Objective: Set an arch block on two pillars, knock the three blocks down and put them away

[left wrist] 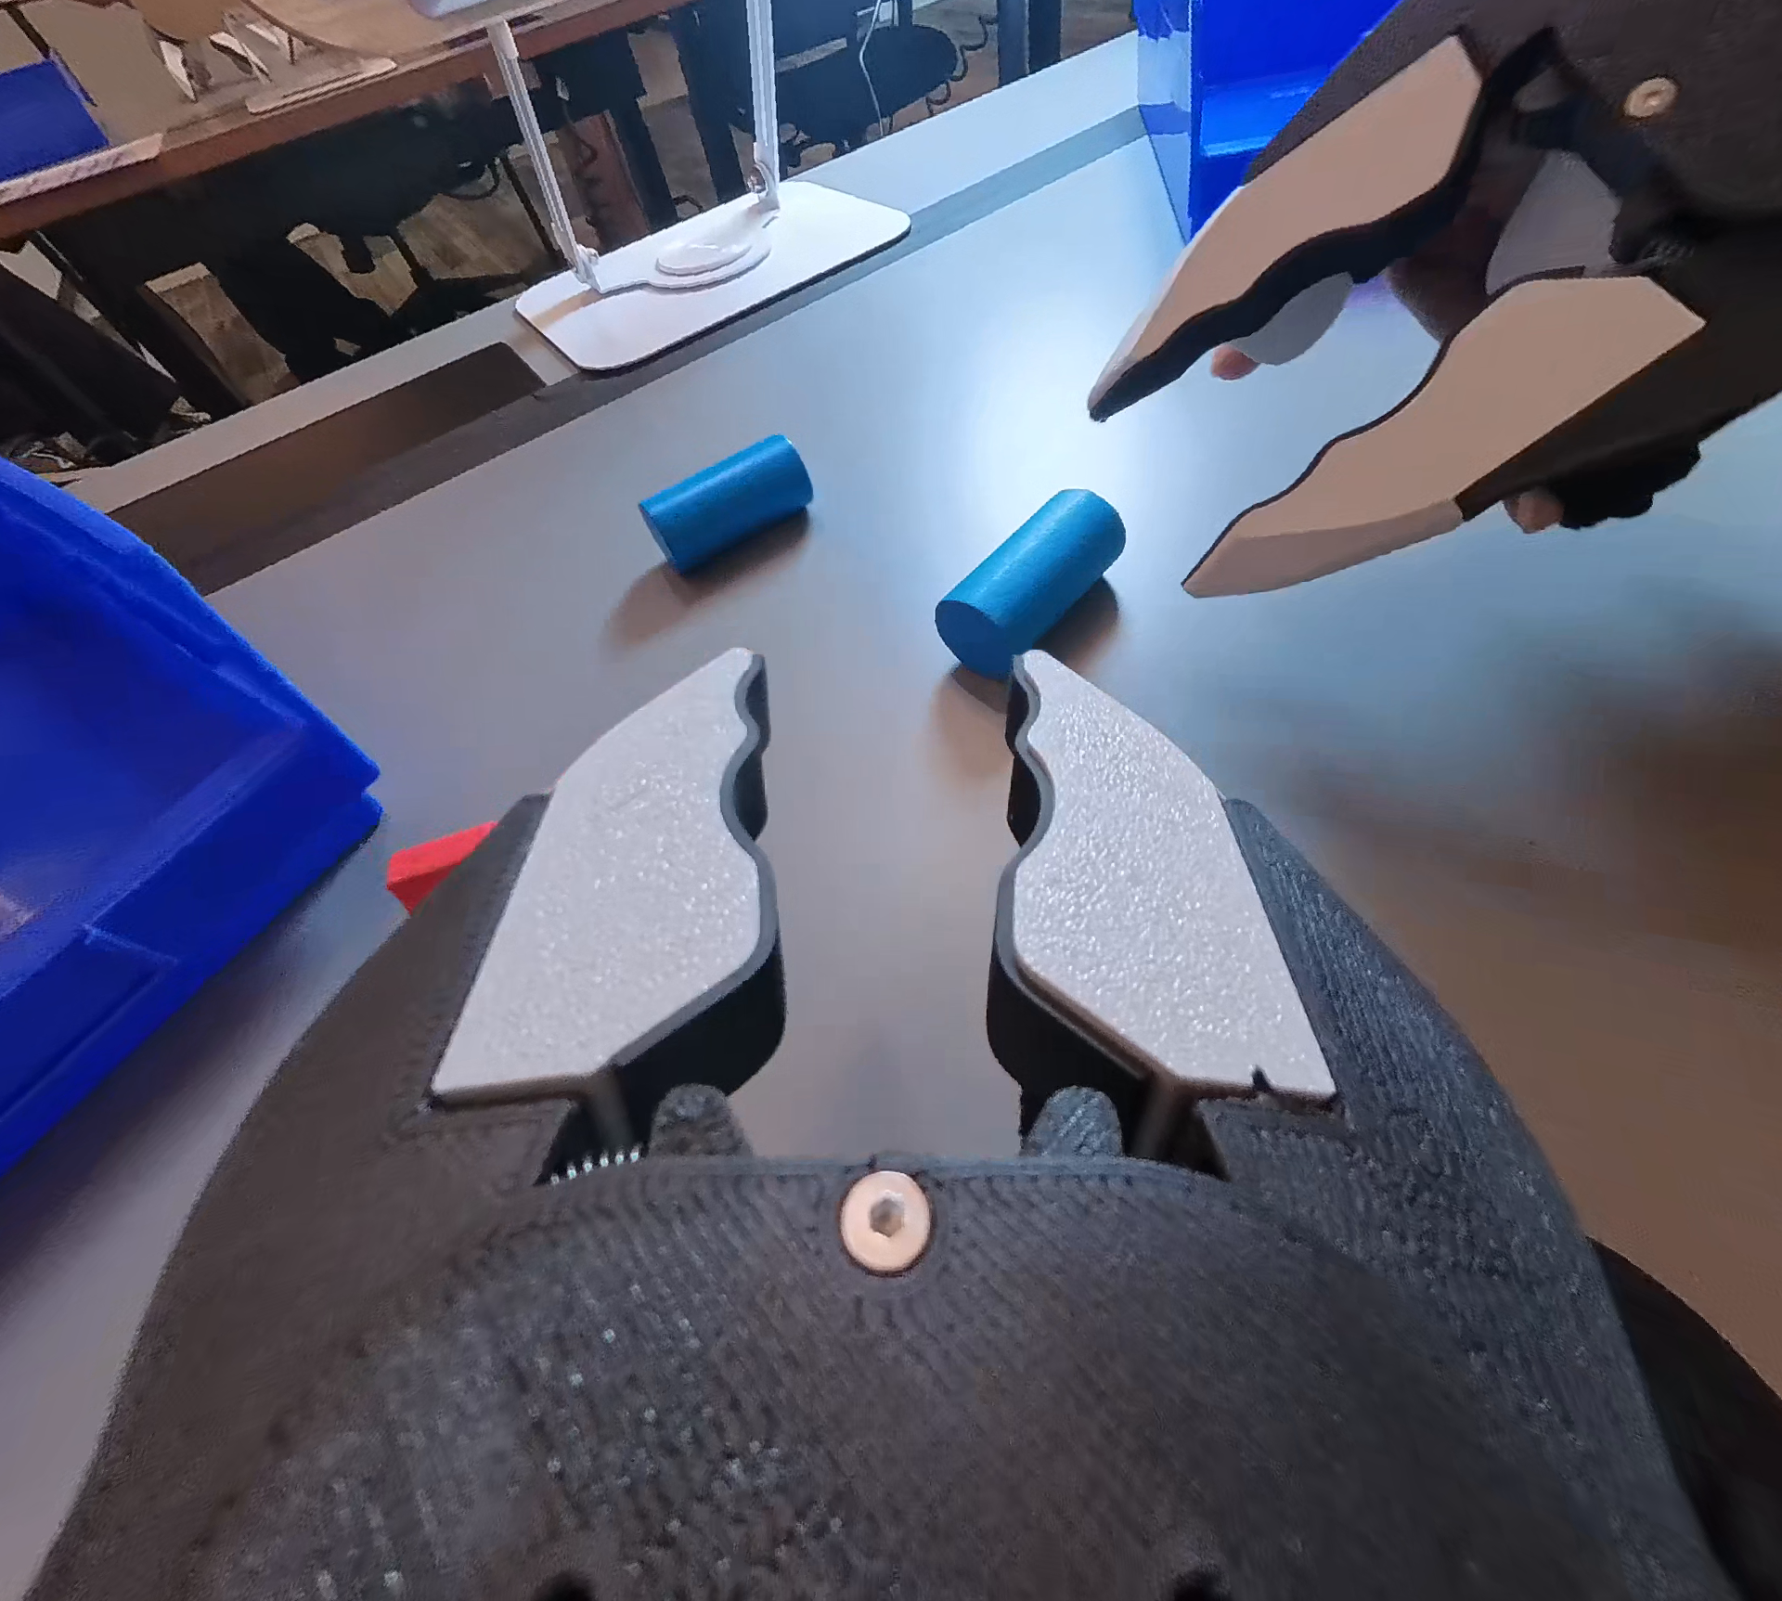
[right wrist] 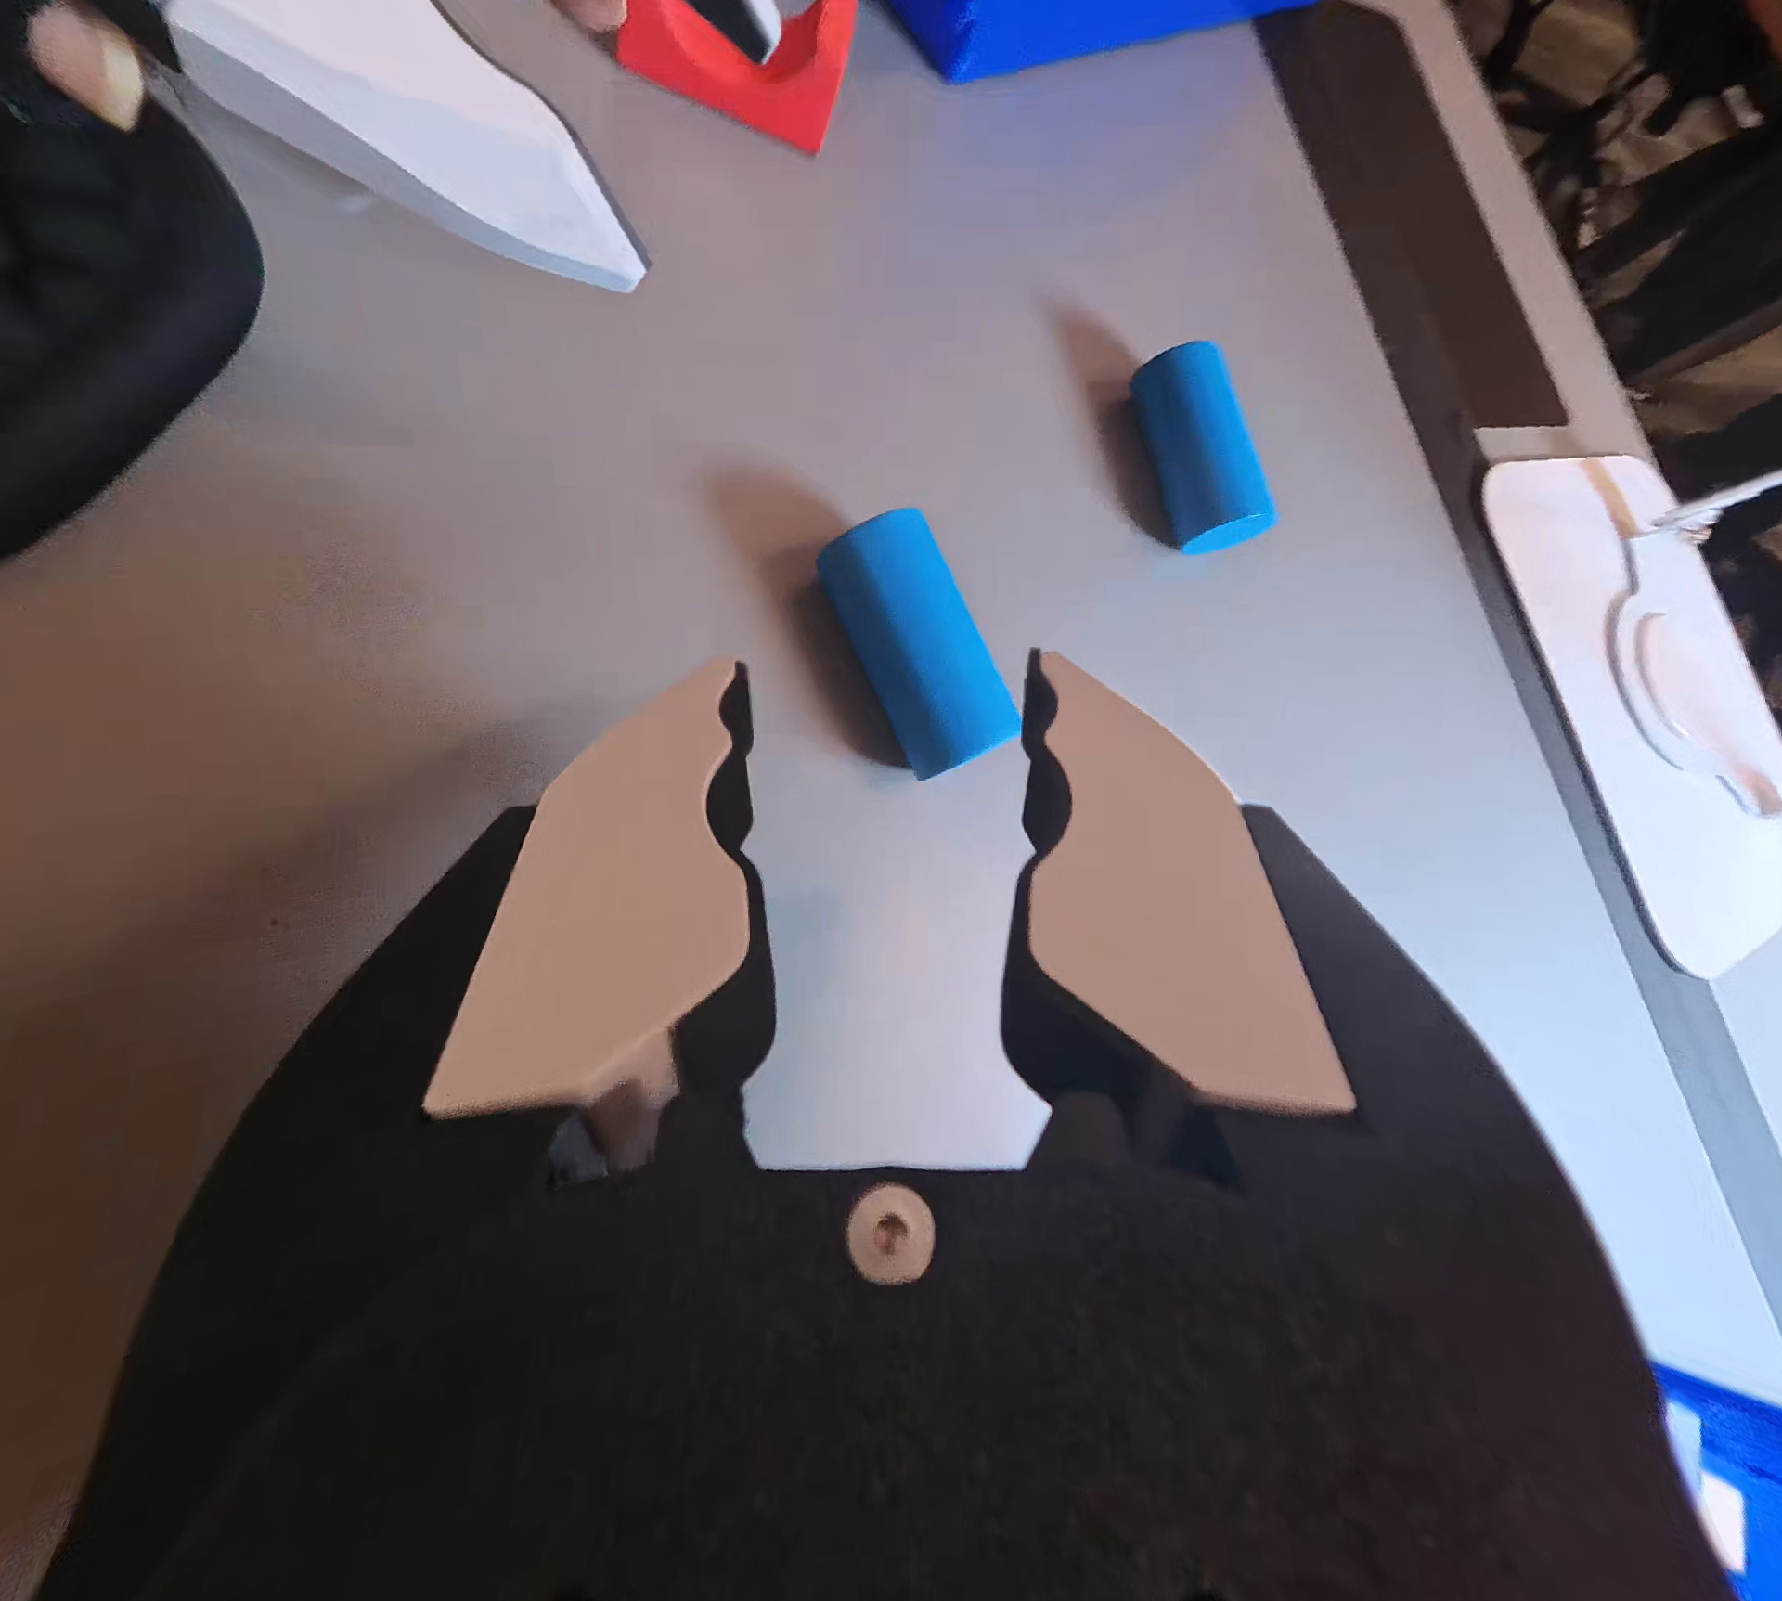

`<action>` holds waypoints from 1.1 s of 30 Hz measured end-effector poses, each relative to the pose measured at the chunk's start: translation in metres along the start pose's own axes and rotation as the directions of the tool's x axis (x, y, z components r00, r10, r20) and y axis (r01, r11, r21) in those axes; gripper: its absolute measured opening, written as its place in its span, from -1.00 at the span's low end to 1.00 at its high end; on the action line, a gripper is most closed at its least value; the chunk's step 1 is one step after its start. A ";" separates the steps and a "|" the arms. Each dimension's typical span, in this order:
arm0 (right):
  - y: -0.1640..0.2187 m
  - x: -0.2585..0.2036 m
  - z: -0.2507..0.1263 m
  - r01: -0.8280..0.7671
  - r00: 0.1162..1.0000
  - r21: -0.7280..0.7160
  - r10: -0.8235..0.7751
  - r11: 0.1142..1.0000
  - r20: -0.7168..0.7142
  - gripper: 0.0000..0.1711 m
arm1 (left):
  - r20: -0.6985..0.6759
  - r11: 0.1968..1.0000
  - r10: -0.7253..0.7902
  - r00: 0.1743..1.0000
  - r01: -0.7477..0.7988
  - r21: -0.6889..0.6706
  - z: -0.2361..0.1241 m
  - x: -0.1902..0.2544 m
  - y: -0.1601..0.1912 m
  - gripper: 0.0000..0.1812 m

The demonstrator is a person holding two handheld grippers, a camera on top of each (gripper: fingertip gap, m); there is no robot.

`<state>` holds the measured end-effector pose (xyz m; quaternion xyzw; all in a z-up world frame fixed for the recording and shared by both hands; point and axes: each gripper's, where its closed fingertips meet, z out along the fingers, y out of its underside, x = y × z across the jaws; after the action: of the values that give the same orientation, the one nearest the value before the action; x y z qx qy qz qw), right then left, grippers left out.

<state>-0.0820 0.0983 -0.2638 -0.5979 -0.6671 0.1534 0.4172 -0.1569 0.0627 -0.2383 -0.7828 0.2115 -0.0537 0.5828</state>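
Both grippers have their jaws spread and hold nothing: the left gripper (left wrist: 887,668) and the right gripper (right wrist: 887,668) hover low over the dark table (left wrist: 1350,783). Two blue cylinder pillars lie on their sides, apart: the nearer pillar (right wrist: 916,639) just ahead of the right gripper's fingertips, the farther pillar (right wrist: 1203,446) toward the white lamp base (right wrist: 1630,687). A red arch block (right wrist: 752,75) rests beside the blue bin (left wrist: 125,783), whose visible part looks empty. Another blue bin (left wrist: 1282,2) stands at the far edge
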 end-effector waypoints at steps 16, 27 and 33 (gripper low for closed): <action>0.017 0.015 0.002 -0.030 0.975 -0.161 0.064 0.987 0.212 -0.61 | -0.085 0.969 0.207 0.975 -0.216 -0.121 0.060 -0.024 -0.029 -0.42; 0.068 0.127 -0.154 -0.325 0.930 -0.052 0.309 0.944 -0.202 -0.61 | -0.107 0.860 0.135 0.985 -0.170 -0.480 0.275 -0.130 0.000 -0.19; 0.124 0.160 -0.206 -0.442 0.856 -0.058 0.402 0.895 -0.325 -0.61 | -0.215 0.818 0.084 0.973 -0.191 -0.543 0.281 -0.122 0.000 -0.45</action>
<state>0.1635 0.2157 -0.1667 -0.7721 -0.4556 0.1031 0.4309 -0.1748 0.3611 -0.3072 -0.8934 0.3260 -0.0180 0.3085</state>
